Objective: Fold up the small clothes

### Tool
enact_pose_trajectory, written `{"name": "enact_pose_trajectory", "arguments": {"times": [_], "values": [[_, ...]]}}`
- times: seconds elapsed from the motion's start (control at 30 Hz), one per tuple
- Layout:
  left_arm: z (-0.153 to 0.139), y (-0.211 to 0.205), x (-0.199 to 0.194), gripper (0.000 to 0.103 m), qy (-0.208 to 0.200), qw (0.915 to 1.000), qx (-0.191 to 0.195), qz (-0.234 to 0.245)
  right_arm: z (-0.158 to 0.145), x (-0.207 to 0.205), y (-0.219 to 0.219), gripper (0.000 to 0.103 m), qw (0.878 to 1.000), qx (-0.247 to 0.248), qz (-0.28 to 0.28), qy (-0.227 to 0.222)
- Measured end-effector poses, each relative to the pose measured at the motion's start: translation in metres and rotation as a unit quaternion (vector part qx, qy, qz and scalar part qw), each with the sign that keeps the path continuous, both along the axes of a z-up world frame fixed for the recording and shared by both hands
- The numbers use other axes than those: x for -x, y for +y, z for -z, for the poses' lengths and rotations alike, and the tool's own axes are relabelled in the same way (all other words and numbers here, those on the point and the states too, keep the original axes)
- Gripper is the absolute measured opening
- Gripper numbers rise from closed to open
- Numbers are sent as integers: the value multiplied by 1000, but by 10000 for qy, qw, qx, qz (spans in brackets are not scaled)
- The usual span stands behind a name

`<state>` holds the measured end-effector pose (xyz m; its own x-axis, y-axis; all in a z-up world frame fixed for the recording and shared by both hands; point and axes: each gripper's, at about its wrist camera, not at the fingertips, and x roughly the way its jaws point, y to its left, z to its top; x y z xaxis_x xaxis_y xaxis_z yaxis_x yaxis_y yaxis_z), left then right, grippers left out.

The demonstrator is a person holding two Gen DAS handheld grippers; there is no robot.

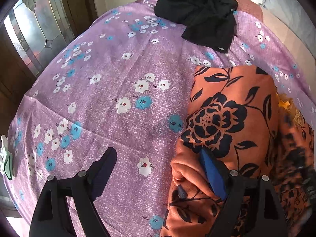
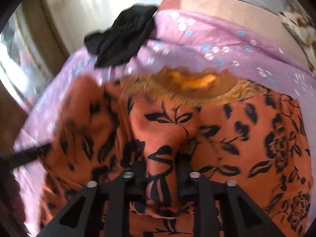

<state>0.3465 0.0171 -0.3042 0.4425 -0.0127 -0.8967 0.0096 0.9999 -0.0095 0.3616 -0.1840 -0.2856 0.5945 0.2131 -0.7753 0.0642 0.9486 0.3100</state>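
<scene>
A purple flowered sheet (image 1: 122,75) covers the surface, with a leaded-glass door (image 1: 29,39) at left.

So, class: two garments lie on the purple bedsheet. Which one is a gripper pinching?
The orange garment with black flowers: the right gripper is shut on a fold of it. The black garment lies crumpled and untouched at the far edge.
</scene>
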Motion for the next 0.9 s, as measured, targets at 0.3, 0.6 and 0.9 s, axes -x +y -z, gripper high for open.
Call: {"name": "enact_pose_trajectory", "arguments": {"times": [0.3, 0.6, 0.9], "values": [[1, -35, 6, 85, -31, 9989, -264, 383, -30, 61, -147, 53, 9616, -1992, 1703, -810], [-10, -55, 12, 85, -359, 9973, -482, 430, 7, 134, -201, 69, 9195, -2328, 2995, -1033], [-2, -71, 15, 87, -384, 9938, -738, 743, -8, 60, -114, 66, 9698, -1501, 1711, -878]]}}
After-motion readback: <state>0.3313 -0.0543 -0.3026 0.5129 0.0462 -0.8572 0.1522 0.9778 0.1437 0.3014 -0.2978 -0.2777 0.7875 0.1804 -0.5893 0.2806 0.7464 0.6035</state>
